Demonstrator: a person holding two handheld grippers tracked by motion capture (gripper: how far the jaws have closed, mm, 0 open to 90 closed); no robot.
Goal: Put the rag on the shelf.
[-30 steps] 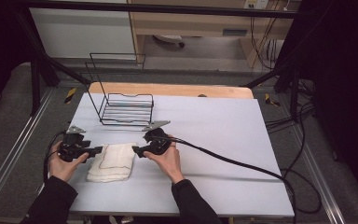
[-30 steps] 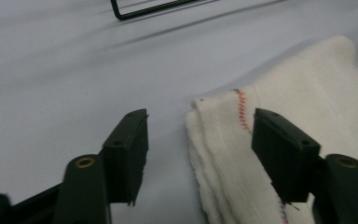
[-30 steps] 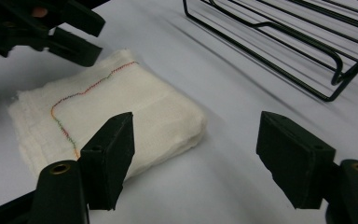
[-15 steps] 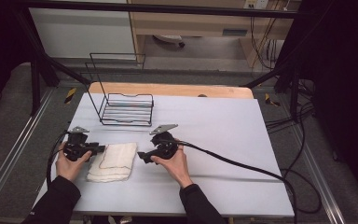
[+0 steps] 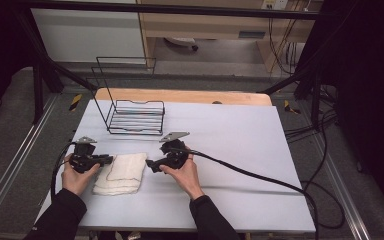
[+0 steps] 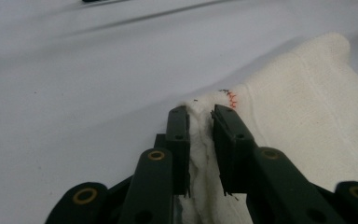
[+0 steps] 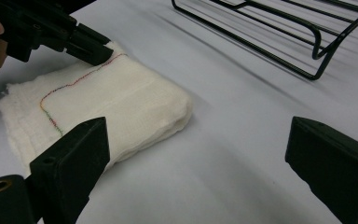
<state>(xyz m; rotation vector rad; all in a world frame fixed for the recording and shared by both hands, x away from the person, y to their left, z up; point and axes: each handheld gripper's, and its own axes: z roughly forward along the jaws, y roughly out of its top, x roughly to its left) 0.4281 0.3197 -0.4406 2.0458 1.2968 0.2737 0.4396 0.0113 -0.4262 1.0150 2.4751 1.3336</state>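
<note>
A folded white cloth (image 5: 122,172) with a coloured stitched line lies on the white table (image 5: 240,140), near the front left. My left gripper (image 5: 111,160) is at its left edge. In the left gripper view the jaws (image 6: 200,112) have just been closing and now pinch a bunched fold of the cloth (image 6: 307,116) between the pads. My right gripper (image 5: 150,164) sits just right of the cloth, pointing at it. Its jaws (image 7: 196,126) have just been opening and stand wide with nothing between them. Beyond them are the cloth (image 7: 102,102) and the left gripper (image 7: 93,51).
A black wire rack (image 5: 135,117) stands at the back left of the table, close behind both grippers (image 7: 279,37). A wooden board (image 5: 180,96) runs along the table's far edge. The right gripper's cable (image 5: 250,175) trails off to the right across the table.
The right gripper has drawn back a little to the right, off the cloth's edge. The left gripper has stayed at the cloth's left edge.
</note>
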